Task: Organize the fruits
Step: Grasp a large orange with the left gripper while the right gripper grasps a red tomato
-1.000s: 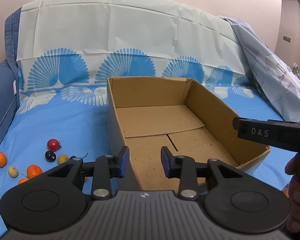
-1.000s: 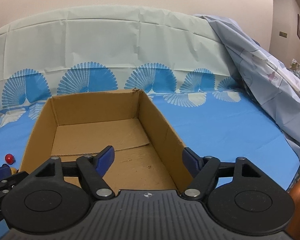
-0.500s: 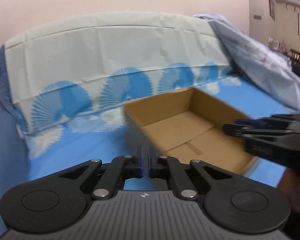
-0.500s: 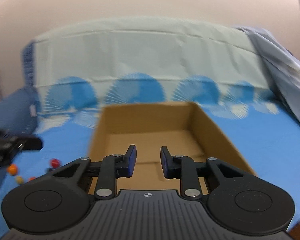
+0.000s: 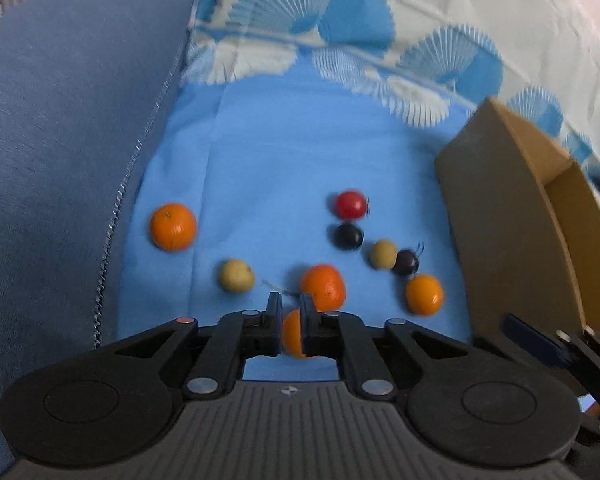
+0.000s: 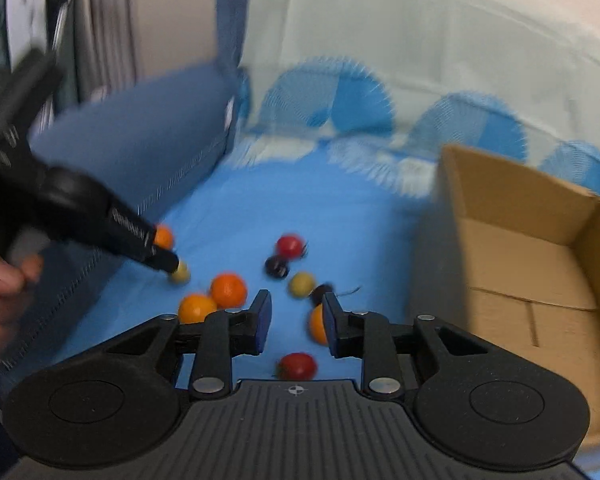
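Left wrist view now faces scattered fruit, not the box [image 5: 516, 216]; left tongs [image 5: 291, 322] nearly closed, empty. Right wrist view alone shows opening, empty right tongs [image 6: 294, 314].

4 oranges [image 5: 173, 226], 2 red [image 5: 351, 204], 2 dark [image 5: 348, 236], 2 tan fruits [image 5: 237, 276], 1 box [image 5: 512, 216].

- Soft, even indoor light; no glare, and the source is not visible.
- Faint shadows under the fruits [image 5: 324, 256] on the sheet [image 5: 284, 152].
- Right wrist view is smeared with motion blur, worst on the box [image 6: 516, 248].
- Left wrist view is sharper.
- Fisheye bends the edges.
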`<control>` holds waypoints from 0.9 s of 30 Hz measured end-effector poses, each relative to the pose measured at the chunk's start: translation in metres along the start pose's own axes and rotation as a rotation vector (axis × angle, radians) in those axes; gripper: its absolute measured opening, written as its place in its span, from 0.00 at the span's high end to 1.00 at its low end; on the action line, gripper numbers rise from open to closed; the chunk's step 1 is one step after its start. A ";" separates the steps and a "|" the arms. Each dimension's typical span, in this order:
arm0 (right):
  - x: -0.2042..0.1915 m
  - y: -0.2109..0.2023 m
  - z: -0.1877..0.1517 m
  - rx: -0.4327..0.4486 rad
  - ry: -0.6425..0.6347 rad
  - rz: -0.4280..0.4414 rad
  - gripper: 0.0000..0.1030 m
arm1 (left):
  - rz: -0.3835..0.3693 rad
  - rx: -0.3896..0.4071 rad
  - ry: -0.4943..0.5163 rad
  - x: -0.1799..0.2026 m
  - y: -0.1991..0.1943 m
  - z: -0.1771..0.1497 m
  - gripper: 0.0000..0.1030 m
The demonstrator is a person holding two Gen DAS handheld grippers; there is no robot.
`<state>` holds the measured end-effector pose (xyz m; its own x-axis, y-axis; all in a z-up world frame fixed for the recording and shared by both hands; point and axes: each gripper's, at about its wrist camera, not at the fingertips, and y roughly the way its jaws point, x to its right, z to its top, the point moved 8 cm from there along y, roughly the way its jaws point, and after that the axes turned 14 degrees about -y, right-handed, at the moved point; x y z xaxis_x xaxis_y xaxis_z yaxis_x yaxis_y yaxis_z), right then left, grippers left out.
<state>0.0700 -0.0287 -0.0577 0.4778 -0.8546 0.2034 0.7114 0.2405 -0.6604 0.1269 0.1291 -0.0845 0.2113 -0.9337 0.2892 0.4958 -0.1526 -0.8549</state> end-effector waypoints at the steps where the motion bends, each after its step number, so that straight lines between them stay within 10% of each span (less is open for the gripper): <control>1: -0.001 0.013 -0.005 -0.039 -0.001 0.003 0.59 | 0.003 -0.018 0.004 -0.001 0.004 -0.001 0.85; 6: -0.004 0.043 -0.027 -0.157 0.031 0.022 0.44 | -0.001 -0.078 -0.006 -0.001 0.025 -0.004 0.57; 18: 0.008 0.078 -0.054 -0.276 0.099 0.073 0.33 | 0.045 -0.150 0.055 0.012 0.052 -0.016 0.46; 27: 0.007 0.073 -0.053 -0.235 0.082 0.099 0.66 | 0.075 -0.176 0.098 0.016 0.062 -0.023 0.60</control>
<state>0.0980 -0.0416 -0.1434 0.4890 -0.8689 0.0767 0.5195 0.2196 -0.8258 0.1415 0.0974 -0.1428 0.1545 -0.9703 0.1863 0.3256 -0.1281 -0.9368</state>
